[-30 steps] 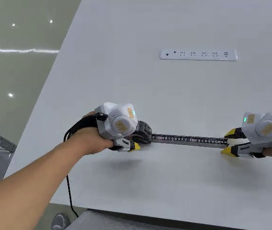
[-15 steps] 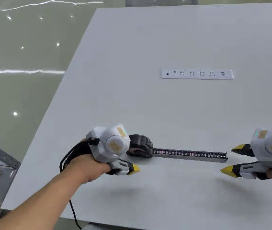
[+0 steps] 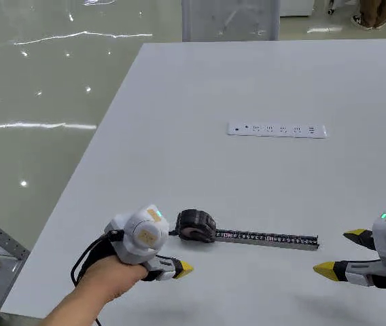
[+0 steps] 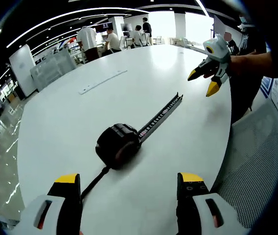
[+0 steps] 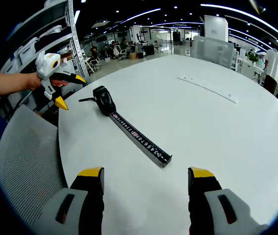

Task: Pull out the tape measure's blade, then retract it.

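Tape measure case (image 3: 196, 225) lies on the white table (image 3: 247, 176) just ahead of the left gripper (image 4: 129, 178), whose jaws are wide and empty, with the blade (image 3: 266, 238) extended flat toward the right gripper (image 3: 340, 252), which is also wide and empty near the blade's tip.

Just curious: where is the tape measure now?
In the head view the tape measure lies on the table near its front edge, case by the left tongs, blade stretched toward the right tongs.

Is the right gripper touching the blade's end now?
Apart. In the right gripper view, bare table lies between the right gripper and the blade.
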A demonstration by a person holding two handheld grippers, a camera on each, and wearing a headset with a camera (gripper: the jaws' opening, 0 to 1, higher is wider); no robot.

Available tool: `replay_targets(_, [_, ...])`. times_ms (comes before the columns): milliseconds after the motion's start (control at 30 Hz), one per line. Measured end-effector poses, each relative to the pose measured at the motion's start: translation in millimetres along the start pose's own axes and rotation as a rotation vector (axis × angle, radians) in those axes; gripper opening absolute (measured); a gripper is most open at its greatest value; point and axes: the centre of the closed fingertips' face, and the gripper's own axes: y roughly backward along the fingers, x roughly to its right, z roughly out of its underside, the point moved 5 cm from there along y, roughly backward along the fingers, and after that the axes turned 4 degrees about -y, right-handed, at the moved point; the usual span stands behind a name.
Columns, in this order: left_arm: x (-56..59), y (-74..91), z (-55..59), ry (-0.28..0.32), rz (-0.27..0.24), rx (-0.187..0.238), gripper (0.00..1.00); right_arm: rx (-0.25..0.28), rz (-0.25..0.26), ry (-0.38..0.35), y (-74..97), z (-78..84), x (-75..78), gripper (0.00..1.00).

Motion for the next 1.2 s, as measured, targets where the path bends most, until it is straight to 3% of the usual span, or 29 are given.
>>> replay_targets(100, [2.5,7.4,-1.0,0.023,-0.018,0.014,0.78,0.010,0.008,-0.021,8.1,1.4,-7.2,0.69])
replay_targets(167, [4.0,11.7,-2.7,0.079,-0.028,0.043,0.80,0.014,0.017,-0.036,12.6,1.6,-12.2,0.73])
replay_targets(567, [12.6,45.7,1.2,0.174,-0.057,0.066,0.92,0.014,0.026,-0.074,40.5,8.9,-33.2,0.89])
replay_targets(667, [15.7,54.9,2.6,0.234,-0.064,0.082,0.94,0.016,0.030,-0.080,49.8,8.5,-40.0,0.90])
replay_targets(733, [18.5,61.1,4.2,0.314,-0.062,0.102,0.96,0.027,0.037,-0.095,56.7,6.9,-42.2,0.90])
replay_targets(800, [18.4,67.3,8.0,0.340,-0.076,0.099,0.98,0.042,0.042,-0.110,62.3,5.1,-43.4,0.91])
replay_targets(900, [20.6,77.8,9.3,0.438,-0.082,0.138,1.00,0.060,0.052,-0.135,70.0,3.9,-45.5,0.91])
replay_targets(1000, [22.1,87.8,15.8,0.426,-0.101,0.128,1.00,0.071,0.054,-0.151,75.5,2.9,-49.5,0.91])
replay_targets(1200, [28.0,104.1,17.8,0.453,-0.117,0.143,1.00,0.089,0.064,-0.164,83.1,0.4,-59.0,0.93])
